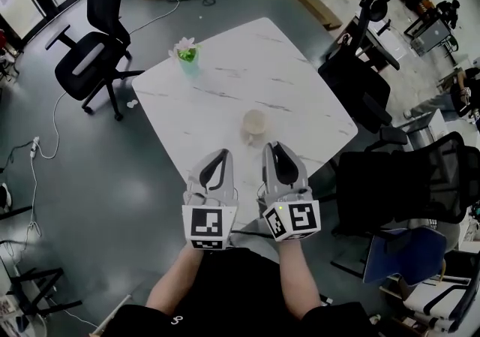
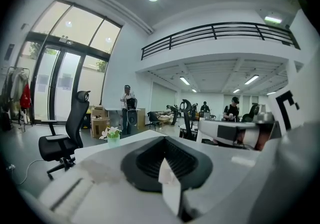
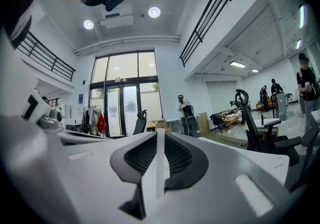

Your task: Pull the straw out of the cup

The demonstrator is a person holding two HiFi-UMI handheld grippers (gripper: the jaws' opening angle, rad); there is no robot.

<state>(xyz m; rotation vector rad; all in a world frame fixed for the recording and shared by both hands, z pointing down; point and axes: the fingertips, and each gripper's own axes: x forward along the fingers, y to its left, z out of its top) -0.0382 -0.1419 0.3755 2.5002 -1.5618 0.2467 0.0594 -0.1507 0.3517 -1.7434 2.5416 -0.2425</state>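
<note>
at the right tool [image 3: 160, 138], seemingly a clamped straw [image 3: 159, 170], unseen in head view

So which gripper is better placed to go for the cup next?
Right, probably. In the head view the right gripper sits nearer the cup than the left gripper, with bare table between.

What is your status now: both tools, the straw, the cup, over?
Left tool closed, apparently empty. Right tool closed on thin white straw, seemingly. Cup upright on table, no straw visible in it. Nothing between tools and cup.
</note>
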